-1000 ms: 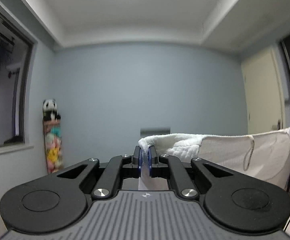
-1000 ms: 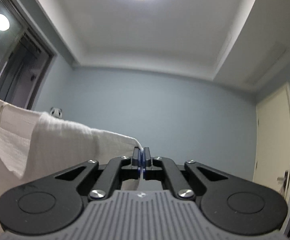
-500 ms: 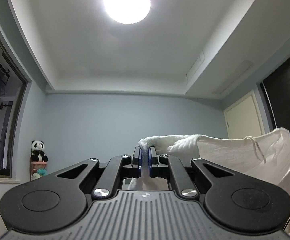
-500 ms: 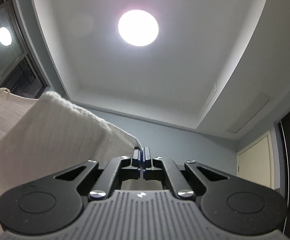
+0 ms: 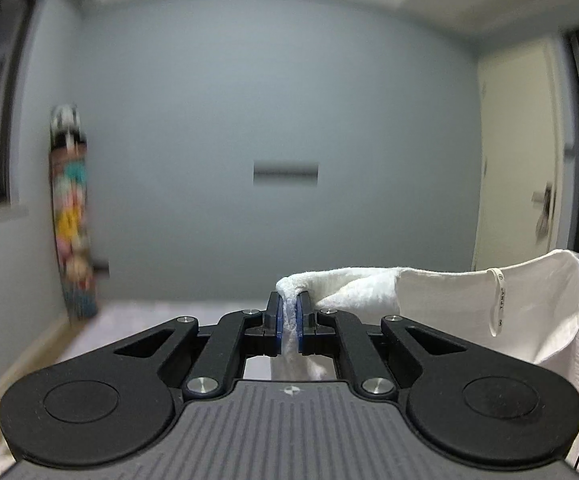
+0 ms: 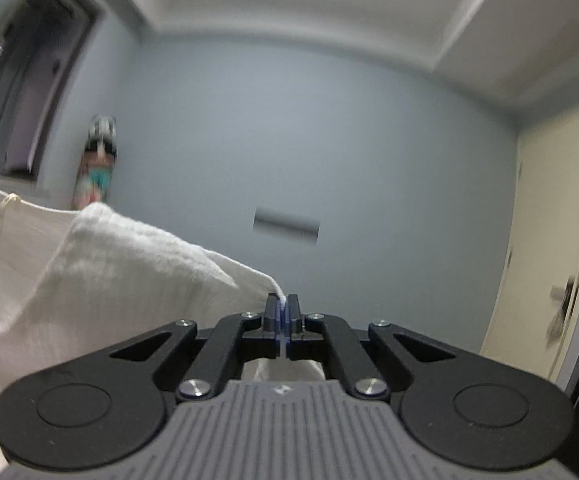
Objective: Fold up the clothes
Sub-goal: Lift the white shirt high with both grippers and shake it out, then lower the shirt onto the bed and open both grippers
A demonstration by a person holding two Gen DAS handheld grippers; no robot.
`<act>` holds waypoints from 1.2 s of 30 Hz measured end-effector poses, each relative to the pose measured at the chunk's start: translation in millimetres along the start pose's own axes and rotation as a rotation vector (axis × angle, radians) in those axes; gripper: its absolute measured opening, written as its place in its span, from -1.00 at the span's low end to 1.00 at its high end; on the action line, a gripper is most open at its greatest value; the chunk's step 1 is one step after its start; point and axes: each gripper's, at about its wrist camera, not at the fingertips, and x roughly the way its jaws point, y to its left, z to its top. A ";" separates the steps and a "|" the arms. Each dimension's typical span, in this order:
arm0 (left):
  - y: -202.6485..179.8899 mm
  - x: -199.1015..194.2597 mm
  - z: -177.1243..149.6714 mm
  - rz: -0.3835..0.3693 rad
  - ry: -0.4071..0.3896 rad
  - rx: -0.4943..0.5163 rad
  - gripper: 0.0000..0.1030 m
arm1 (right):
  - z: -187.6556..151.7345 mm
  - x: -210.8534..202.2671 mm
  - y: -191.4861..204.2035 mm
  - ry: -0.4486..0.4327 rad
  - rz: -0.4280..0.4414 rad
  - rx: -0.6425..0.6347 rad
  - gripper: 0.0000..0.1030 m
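The left gripper (image 5: pixel 287 312) is clamped narrowly on a bunched corner of the white garment (image 5: pixel 469 300), which runs from the pads toward the right edge of its frame, where a hanging loop (image 5: pixel 498 300) dangles near the neckline. The right gripper (image 6: pixel 282 312) is pinched fully closed on a thin corner of the same garment, which spreads away to the left of that frame. So the cloth hangs stretched between the two tools, its long axis running from one to the other with neither nearer, and the top edge held roughly level above the pale surface (image 5: pixel 149 316) below, where the next laying-down would likely go.
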 end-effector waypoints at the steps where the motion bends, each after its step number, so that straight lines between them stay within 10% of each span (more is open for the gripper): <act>1: 3.3 23.7 -7.9 0.001 0.043 -0.005 -0.90 | -12.7 18.9 1.5 0.041 0.004 0.008 -0.95; 19: 42.4 269.7 -140.0 0.130 0.499 -0.066 -0.77 | -197.4 333.6 43.7 0.565 0.044 0.081 -0.91; 24: 34.7 269.0 -156.1 0.150 0.525 -0.084 -0.09 | -235.5 326.5 35.5 0.640 0.044 0.129 0.01; 36: 58.3 175.8 -207.4 0.142 0.624 -0.094 -0.07 | -282.8 182.4 -26.5 0.743 0.039 0.229 0.07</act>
